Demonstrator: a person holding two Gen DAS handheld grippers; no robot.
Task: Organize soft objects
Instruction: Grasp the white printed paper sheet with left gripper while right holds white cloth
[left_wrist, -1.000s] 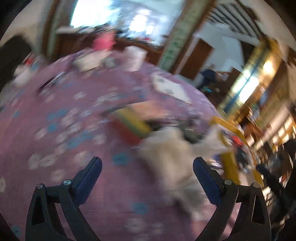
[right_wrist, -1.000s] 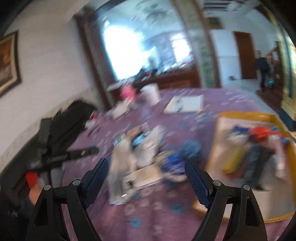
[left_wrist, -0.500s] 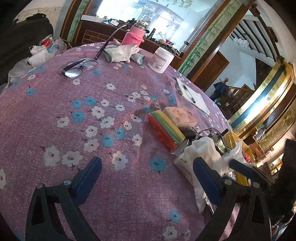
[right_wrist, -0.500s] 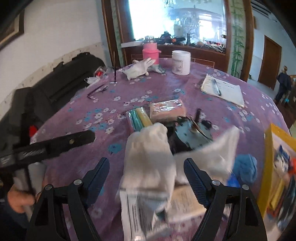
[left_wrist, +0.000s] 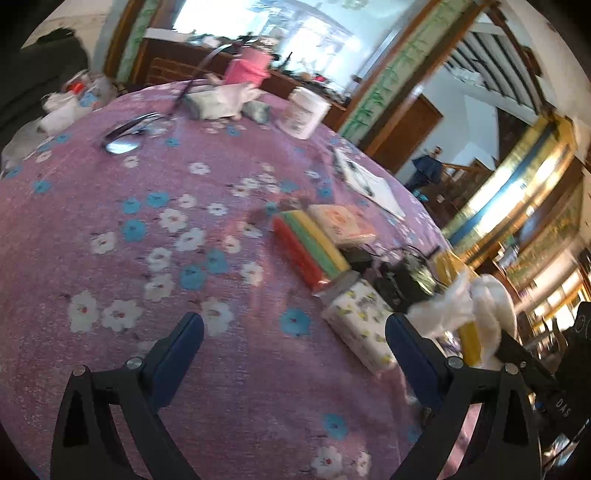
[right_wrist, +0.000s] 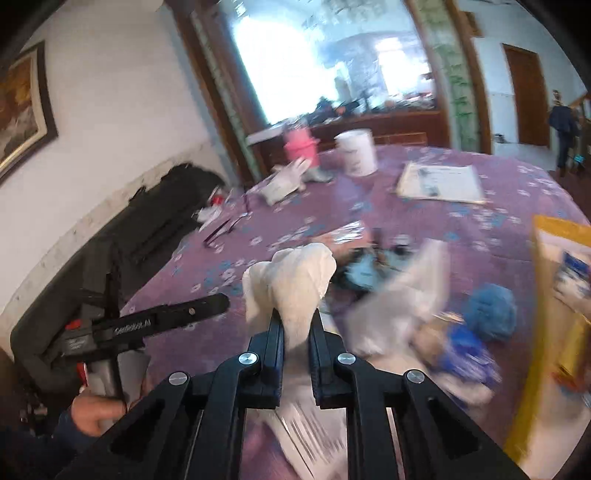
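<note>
On the black arm of the left gripper (right_wrist: 168, 323), seen at about 9 o'clock in the right wrist view, pale lettering reads roughly "GenRobot.AI"; the first letters are soft with blur. In the left wrist view, at about 4 o'clock, the black body of the right gripper (left_wrist: 561, 406) bears the letters "DAS". Printing on the white tub (right_wrist: 355, 152) and the paper sheet (right_wrist: 441, 182) is too blurred to read.
</note>
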